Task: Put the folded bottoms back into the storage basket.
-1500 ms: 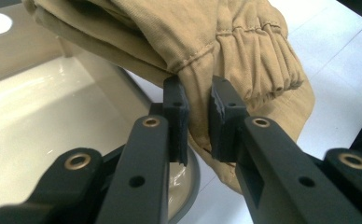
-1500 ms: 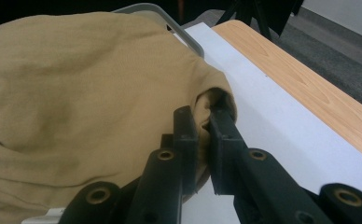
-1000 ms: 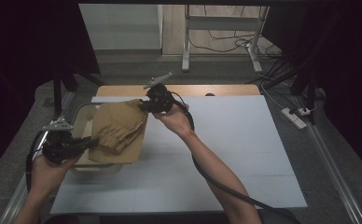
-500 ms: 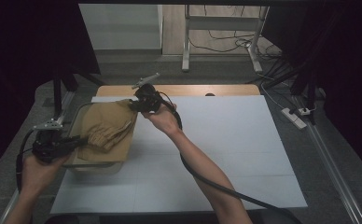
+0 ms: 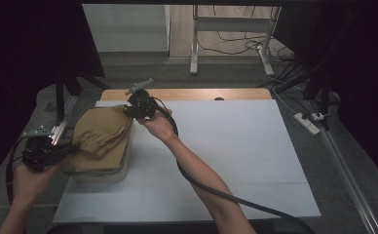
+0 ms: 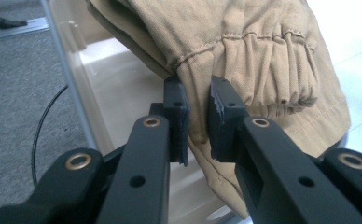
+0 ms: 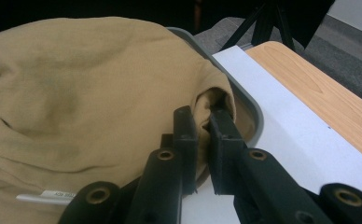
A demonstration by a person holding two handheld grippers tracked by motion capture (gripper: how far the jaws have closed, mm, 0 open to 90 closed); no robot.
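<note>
A folded tan garment (image 5: 102,131) hangs over a clear plastic bin (image 5: 121,165) at the table's left side. My left gripper (image 5: 69,149) is shut on its near end by the gathered elastic band (image 6: 263,51), with cloth pinched between the pads (image 6: 196,122). My right gripper (image 5: 127,111) is shut on a fold at the garment's far corner (image 7: 206,127), just inside the bin's grey rim (image 7: 244,100). A white label (image 7: 46,196) pokes out of the garment (image 7: 76,93) low in the right gripper view.
White paper (image 5: 236,146) covers the tabletop, with a wooden strip (image 5: 201,94) at the far edge. Aluminium rails run along both sides (image 5: 348,161). A power strip (image 5: 308,122) and cables lie on the floor to the right. The right gripper's cable (image 5: 216,190) trails across the paper.
Both grippers have carried the garment leftward and lower, from above the bin's right side to over the bin. Both stay shut on the cloth.
</note>
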